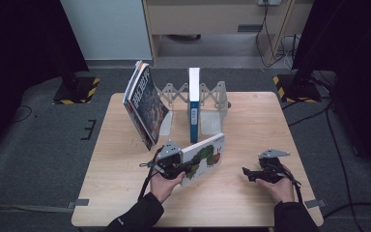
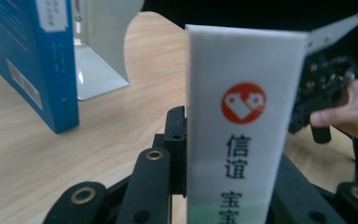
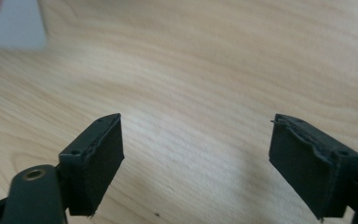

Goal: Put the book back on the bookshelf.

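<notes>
Left gripper [image 1: 186, 170] clamps the white picture book [image 1: 204, 158] by its spine, book tilted off the table [image 1: 251, 125]. Right gripper [image 3: 196, 154] jaws wide apart, nothing between them, above bare wood.

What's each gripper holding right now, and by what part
The left gripper grips the white caterpillar picture book by its spine end, at the lower left corner. The right gripper holds nothing; its jaws stand open above the table.

A light wooden counter [image 1: 251, 193] stands on grey floor. At its far edge sits a metal folding book rack [image 1: 211, 99], with a blue-spined book [image 1: 193, 106] upright in it and dark-covered books [image 1: 145, 104] leaning at its left end.
</notes>
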The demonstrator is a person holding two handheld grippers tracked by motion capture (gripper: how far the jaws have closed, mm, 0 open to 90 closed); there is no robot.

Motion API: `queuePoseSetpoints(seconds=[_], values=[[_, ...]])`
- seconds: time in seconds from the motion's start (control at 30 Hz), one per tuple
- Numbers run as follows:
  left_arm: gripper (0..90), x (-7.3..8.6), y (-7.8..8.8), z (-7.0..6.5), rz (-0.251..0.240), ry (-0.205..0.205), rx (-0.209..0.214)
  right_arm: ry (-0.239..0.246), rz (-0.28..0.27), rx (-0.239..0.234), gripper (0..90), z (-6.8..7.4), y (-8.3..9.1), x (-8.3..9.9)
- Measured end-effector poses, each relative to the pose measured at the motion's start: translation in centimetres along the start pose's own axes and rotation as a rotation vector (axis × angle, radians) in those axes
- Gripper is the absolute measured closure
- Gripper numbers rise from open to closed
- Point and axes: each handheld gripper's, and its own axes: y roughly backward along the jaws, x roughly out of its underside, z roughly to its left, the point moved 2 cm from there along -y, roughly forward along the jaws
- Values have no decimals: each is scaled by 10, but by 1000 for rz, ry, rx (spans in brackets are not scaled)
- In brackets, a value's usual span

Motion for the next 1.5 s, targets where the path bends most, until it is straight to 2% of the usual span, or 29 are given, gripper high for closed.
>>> queuePoseSetpoints(seconds=[0.1,0.17,0.37,0.57,0.83,0.97,1.1,1.27,1.5], values=[[745,-6,0,1,-17,3,-21,27,43,20,147,-1,-3,3],[745,-11,-1,3,-30,11,-33,39,53,29,140,-2,-5,4],[745,-22,-4,8,-64,33,-71,44,92,31,112,-4,-8,9],[745,-31,-7,10,-79,11,-120,42,75,38,81,-4,-10,10],[745,-43,-16,8,-106,-4,-139,37,46,42,55,-5,-11,13],[745,-45,-24,6,-103,-20,-155,36,34,45,41,-5,-11,15],[745,-44,-33,7,-104,-19,-174,31,14,42,35,-5,-12,16],[745,-46,-42,11,-123,4,-185,28,-16,46,19,-5,-13,19],[745,-49,-51,16,-145,5,-225,29,-16,46,19,-5,-13,19]])
